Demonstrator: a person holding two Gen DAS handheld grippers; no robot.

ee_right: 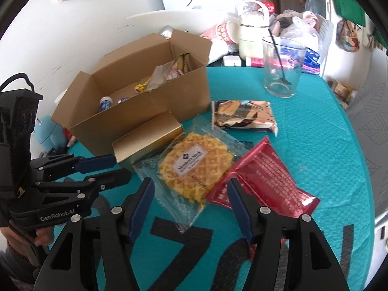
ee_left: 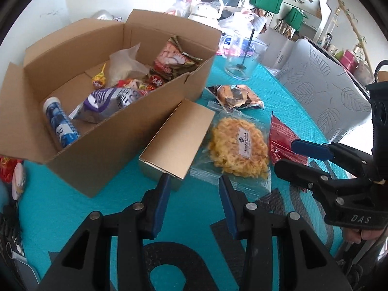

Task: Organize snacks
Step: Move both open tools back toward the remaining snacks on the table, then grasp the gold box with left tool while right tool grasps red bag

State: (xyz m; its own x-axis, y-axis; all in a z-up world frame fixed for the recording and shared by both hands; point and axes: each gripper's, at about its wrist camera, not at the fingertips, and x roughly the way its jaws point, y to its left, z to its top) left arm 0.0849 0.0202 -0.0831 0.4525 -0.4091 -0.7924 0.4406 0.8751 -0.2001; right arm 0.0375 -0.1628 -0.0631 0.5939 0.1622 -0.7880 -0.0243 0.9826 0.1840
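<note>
Two hand-held grippers are seen low over the teal worktop (ee_right: 315, 126), both with jaws apart and nothing between them: the left hand-held gripper (ee_left: 194, 181) narrowly parted, just short of the gold box (ee_left: 177, 140), the right hand-held gripper (ee_right: 191, 189) spread wider above the waffle packet (ee_right: 194, 167) and the red packet (ee_right: 266, 179). Only part of a hand is seen at each frame edge. Beyond lies a brown-and-cream snack packet (ee_right: 242, 116). Farther back, the open cardboard box (ee_left: 101, 145) holds snacks, partly hidden by its near wall in the right view. A glass (ee_right: 281, 68) with a spoon stands behind; the clutter past it is hard to make out.
</note>
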